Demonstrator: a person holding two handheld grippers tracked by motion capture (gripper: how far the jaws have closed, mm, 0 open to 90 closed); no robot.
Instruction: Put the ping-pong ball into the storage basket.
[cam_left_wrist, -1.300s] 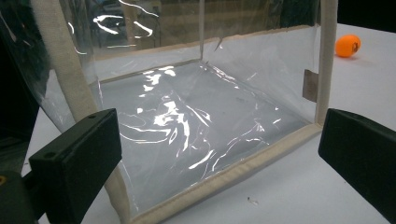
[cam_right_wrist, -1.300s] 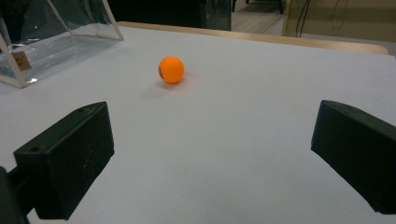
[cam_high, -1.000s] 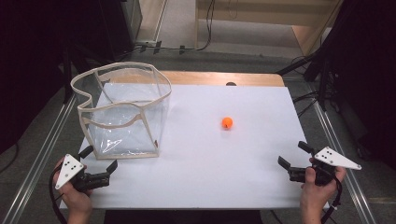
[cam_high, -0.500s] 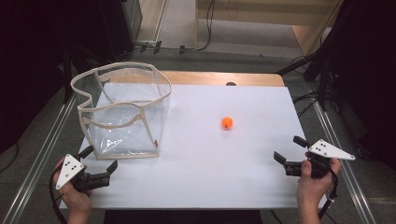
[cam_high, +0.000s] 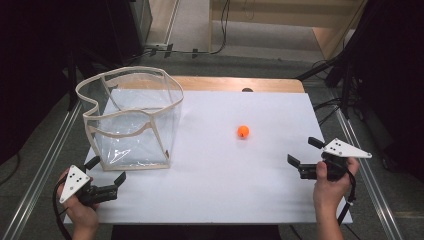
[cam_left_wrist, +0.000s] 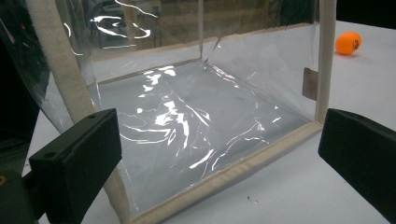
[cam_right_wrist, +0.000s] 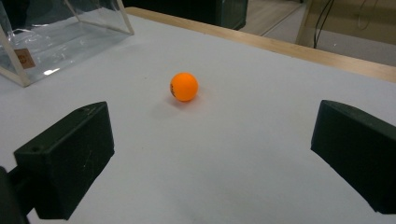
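A white table (cam_high: 220, 190) seen from above. The right gripper (cam_high: 306, 155), jaws spread wide and holding nothing, points toward a small orange ball (cam_high: 243, 131) lying near it on the open tabletop. The left gripper (cam_high: 107, 170), also wide open and empty, sits just beside a clear plastic bag (cam_high: 131, 120) standing upright.

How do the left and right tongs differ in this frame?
The left tongs sit at the clear bag's near corner and face its wall; the right tongs stand on open table and face the orange ball, well short of it. Both are open and hold nothing.
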